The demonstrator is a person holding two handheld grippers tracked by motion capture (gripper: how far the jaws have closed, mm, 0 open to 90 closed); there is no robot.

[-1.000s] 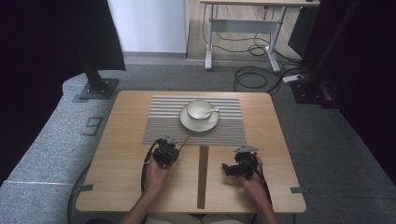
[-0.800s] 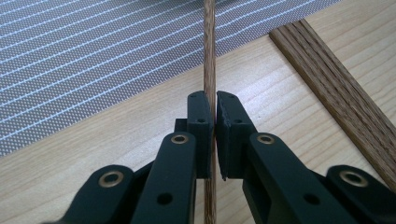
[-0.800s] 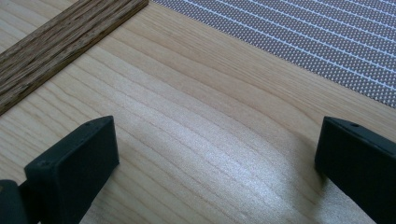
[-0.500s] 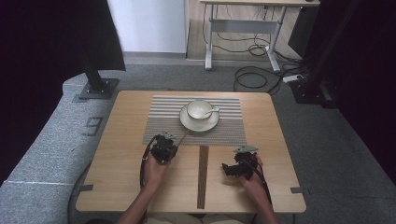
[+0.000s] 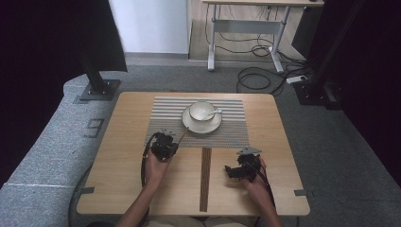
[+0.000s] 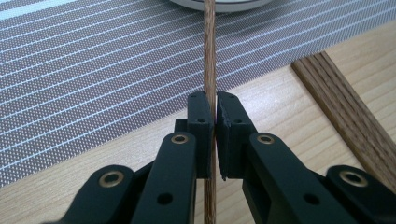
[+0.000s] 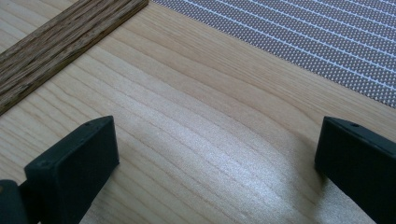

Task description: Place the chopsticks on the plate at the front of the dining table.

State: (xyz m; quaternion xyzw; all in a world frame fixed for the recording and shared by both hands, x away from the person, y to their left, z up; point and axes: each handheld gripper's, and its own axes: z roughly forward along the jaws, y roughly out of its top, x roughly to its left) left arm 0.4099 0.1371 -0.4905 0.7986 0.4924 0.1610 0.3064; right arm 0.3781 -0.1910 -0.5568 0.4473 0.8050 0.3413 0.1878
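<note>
Left gripper [image 5: 164, 143], jaws clamped on one thin wooden stick [image 6: 209, 70], gripped near its lower end; the stick runs from the jaws across the striped placemat [image 5: 165, 125] toward the saucer [image 5: 202, 124], its far tip at the saucer's near rim. Judged light, stiff and slender, hence liable to pivot or snap under side load; a hold closer to mid-length would steady it. Right gripper [image 5: 239, 169], jaws wide apart and empty, lies well to the saucer's near right, over bare surface [image 5: 283, 189]. Count: one stick, one saucer, one cup [image 5: 201, 111], one spoon [image 5: 213, 113], one placemat, one dark wooden strip [image 5: 205, 179].
</note>
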